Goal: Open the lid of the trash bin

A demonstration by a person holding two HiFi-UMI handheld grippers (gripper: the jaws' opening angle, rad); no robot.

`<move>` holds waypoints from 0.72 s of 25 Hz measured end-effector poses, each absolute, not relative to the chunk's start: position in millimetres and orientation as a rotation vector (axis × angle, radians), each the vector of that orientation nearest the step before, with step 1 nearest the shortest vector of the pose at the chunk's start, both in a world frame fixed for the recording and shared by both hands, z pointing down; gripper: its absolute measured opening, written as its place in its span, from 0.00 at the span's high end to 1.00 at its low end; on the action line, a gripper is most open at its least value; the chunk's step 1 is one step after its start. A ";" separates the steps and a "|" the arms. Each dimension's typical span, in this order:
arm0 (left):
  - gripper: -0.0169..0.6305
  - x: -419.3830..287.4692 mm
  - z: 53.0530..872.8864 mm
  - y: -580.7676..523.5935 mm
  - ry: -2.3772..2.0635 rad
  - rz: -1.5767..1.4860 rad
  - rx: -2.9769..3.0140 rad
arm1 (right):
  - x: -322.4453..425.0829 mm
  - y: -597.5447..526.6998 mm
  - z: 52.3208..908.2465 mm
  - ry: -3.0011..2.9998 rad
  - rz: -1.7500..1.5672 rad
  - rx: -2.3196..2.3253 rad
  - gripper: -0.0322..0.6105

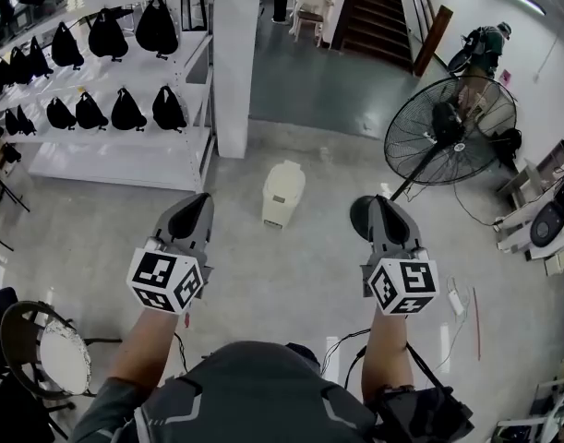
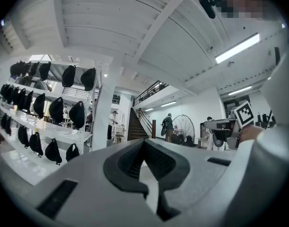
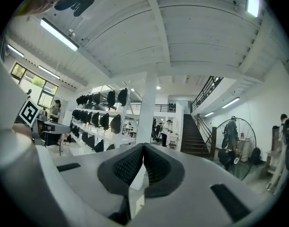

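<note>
Grey concrete floor (image 1: 309, 275) fills this hall. White shelving (image 1: 125, 160) hung with black bags (image 1: 126, 111) stands at the left, a white pillar (image 1: 235, 63) rises ahead, and a large floor fan (image 1: 448, 127) stands at the right.

**Position of parts**
- The trash bin (image 1: 282, 192) stands on the floor ahead of me, between the lines of the 2 tongs and well apart from both. Its lid (image 1: 285, 175) is down.
- Left tongs (image 1: 198, 203): the jaws meet at the tips with nothing between them.
- Right tongs (image 1: 365, 215): the jaws also meet at the tips, empty. Both gripper views look over the room, not at the bin.

**Step in hand: approach (my judgement)**
1. I would lower both tongs toward the bin and tilt them down until it enters a gripper view.
2. I would part 1 pair of jaws before reaching the lid's edge.
3. I cannot tell the hinge side from here, so I would confirm it first, then lift at the free edge.
4. The bin looks light, so the other tongs should steady its body.

**Markings**
Each marker cube (image 1: 166, 282) carries black-and-white square patterns with no letters. I can read no brand or label on the bin.
</note>
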State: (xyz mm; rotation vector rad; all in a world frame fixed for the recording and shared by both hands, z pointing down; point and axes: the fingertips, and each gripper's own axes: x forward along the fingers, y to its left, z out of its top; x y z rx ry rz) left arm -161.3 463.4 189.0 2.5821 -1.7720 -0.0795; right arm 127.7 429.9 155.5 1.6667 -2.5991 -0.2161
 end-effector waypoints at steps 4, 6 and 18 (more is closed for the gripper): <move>0.96 -176.9 198.5 457.4 -1.743 -0.070 2.590 | 111.0 429.2 160.0 -2.602 -0.219 1.678 0.91; 0.96 -182.6 204.7 452.1 -1.726 -0.066 2.581 | 102.7 426.0 165.1 -2.608 -0.205 1.658 0.91; 0.96 -169.2 220.8 355.7 -1.784 -0.026 2.537 | 110.5 310.6 175.8 -2.691 -0.206 1.576 0.91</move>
